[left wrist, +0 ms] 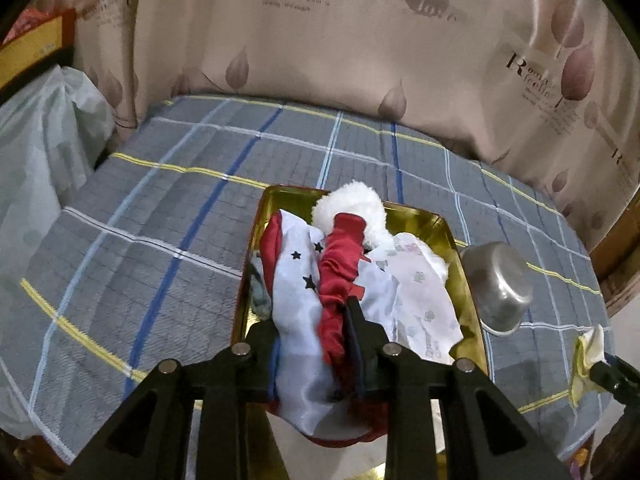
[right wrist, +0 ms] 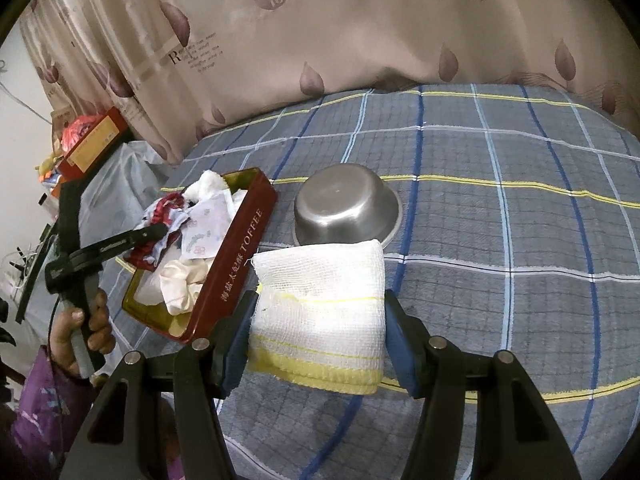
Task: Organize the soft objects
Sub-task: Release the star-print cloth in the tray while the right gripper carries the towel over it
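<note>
While the left gripper (left wrist: 312, 320) clamps a red-and-white cloth (left wrist: 336, 276) over the tin (right wrist: 240, 240), right gripper (right wrist: 318, 320) – half-wide – grips a gauze towel (right wrist: 320, 300)

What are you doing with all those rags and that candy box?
A person is tidying soft things on a bed. The left gripper holds a red and white starry cloth over the toffee tin, already stuffed with cloths. The right gripper holds a folded white gauze towel beside the tin. An upturned steel bowl sits nearby.

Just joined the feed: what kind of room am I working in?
Probably a bedroom: the surface is a grey plaid quilted bedspread, backed by a beige leaf-print curtain, with household clutter like a white plastic bag alongside.
</note>
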Action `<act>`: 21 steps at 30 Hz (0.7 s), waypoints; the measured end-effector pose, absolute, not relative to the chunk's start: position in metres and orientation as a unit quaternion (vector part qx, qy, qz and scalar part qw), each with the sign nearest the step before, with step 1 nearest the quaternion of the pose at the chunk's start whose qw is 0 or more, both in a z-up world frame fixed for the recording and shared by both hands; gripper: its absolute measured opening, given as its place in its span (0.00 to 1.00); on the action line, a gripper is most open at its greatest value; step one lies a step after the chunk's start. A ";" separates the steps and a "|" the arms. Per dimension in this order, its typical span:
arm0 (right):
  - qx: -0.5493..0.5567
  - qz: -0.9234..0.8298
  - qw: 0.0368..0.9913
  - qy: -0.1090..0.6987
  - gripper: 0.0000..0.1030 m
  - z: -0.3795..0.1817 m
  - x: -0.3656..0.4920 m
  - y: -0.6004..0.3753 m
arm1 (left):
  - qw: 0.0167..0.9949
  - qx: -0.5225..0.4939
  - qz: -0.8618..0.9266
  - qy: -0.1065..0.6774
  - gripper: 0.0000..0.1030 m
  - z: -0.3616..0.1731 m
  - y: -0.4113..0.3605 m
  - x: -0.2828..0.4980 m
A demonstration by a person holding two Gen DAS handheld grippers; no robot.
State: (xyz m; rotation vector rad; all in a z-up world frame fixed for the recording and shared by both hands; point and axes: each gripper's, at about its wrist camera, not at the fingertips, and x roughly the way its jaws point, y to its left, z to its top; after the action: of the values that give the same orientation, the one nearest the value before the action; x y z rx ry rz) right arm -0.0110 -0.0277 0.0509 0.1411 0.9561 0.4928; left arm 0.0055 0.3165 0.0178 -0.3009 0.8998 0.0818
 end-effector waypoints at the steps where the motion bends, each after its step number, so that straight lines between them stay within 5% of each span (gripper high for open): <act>1: 0.067 0.236 0.856 0.455 0.55 0.050 -0.011 -0.027 | 0.888 -0.144 0.038 0.436 0.27 0.016 0.317 0.009; 13: 0.062 0.253 0.849 0.460 0.55 0.048 -0.013 -0.010 | 0.881 -0.096 0.060 0.460 0.31 -0.004 0.311 0.055; 21: 0.057 0.273 0.846 0.455 0.55 0.056 -0.018 0.003 | 0.887 -0.133 0.061 0.438 0.38 0.022 0.317 0.018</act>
State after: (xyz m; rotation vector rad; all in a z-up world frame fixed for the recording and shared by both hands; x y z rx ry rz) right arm -0.0181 0.0030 0.0558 0.1204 0.9598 0.5756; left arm 0.0178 0.3170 0.0221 -0.2759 0.9113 0.1265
